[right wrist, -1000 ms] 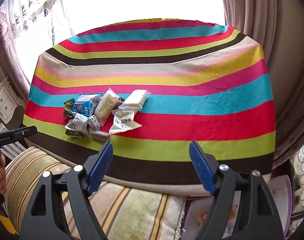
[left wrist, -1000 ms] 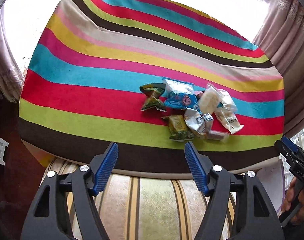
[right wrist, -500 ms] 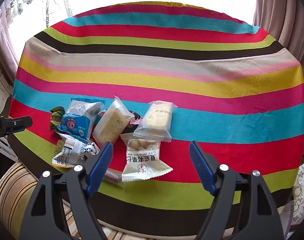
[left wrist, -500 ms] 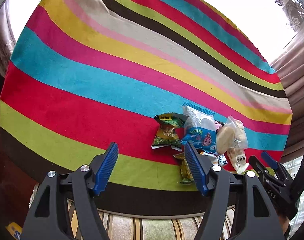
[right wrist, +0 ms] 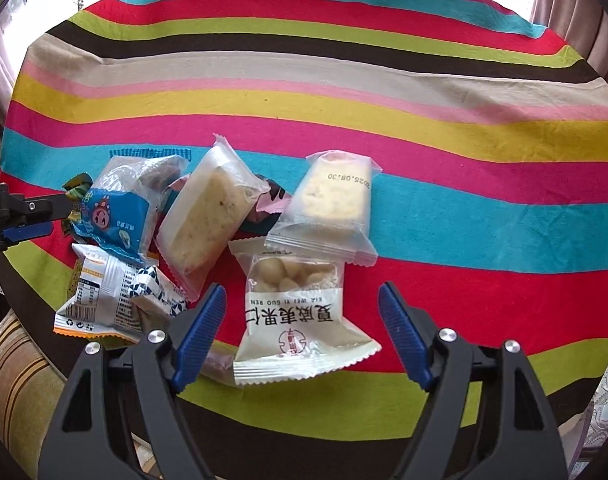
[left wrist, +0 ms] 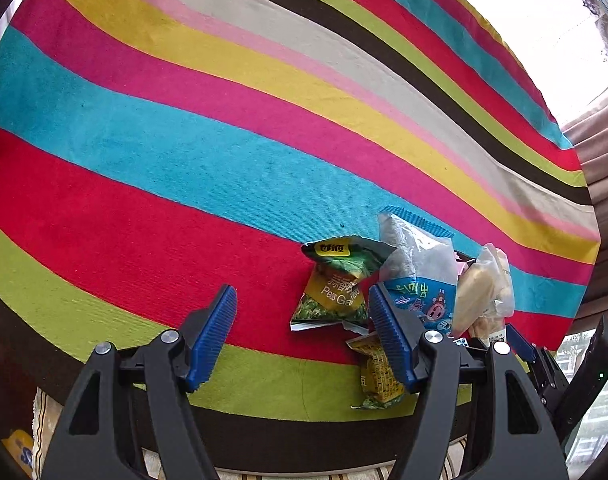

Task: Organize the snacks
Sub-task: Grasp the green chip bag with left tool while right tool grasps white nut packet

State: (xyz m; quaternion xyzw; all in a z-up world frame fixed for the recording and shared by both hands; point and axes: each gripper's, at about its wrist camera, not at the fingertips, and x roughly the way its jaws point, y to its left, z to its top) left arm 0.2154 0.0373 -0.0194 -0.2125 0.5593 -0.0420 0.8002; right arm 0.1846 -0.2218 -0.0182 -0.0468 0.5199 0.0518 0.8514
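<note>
My right claw (right wrist: pixel 302 332) hangs spread over the white nut packet (right wrist: pixel 294 312), not pinching it. My left claw (left wrist: pixel 302 336) is spread too, empty, beside the green pea bag (left wrist: pixel 335 286).

Left gripper (left wrist: pixel 302 334) pointed steeply down, jaws apart, nothing between the blue pads (left wrist: pixel 212 334). Right gripper (right wrist: pixel 302 330) also tilted steeply down, jaws wide, pads (right wrist: pixel 198 334) not pressing on anything. From the right wrist view the left gripper's tip showed at the far left edge; from the left wrist view the right gripper's tip showed at lower right.
</note>
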